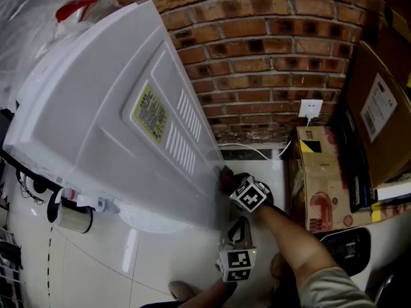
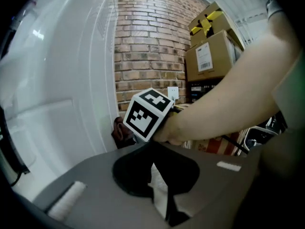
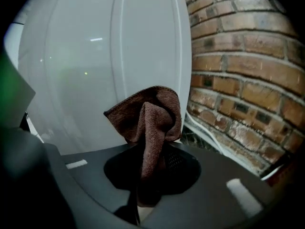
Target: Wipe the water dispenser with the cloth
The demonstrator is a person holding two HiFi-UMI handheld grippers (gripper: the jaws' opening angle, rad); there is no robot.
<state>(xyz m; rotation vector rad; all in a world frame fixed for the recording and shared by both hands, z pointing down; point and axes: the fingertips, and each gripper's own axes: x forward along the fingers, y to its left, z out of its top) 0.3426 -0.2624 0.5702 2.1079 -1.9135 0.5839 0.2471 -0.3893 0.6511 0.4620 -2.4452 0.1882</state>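
Observation:
The white water dispenser point(image 1: 109, 140) fills the left of the head view, seen from above its back panel. My right gripper point(image 1: 228, 181) is shut on a brown cloth point(image 1: 224, 174) and holds it at the dispenser's lower right edge, near the floor. In the right gripper view the cloth point(image 3: 151, 114) stands bunched up out of the jaws, close in front of the white panel point(image 3: 105, 56). My left gripper point(image 1: 240, 224) hangs just below the right one, shut and holding nothing. From the left gripper view, the right hand's marker cube point(image 2: 147, 112) and the cloth point(image 2: 122, 131) lie ahead.
A brick wall point(image 1: 270, 56) stands behind the dispenser, with a white socket point(image 1: 311, 109) and a white cable point(image 1: 247, 149). Cardboard boxes point(image 1: 321, 172) are stacked to the right. The floor is white tile point(image 1: 128, 262). A yellow label point(image 1: 150, 112) is on the panel.

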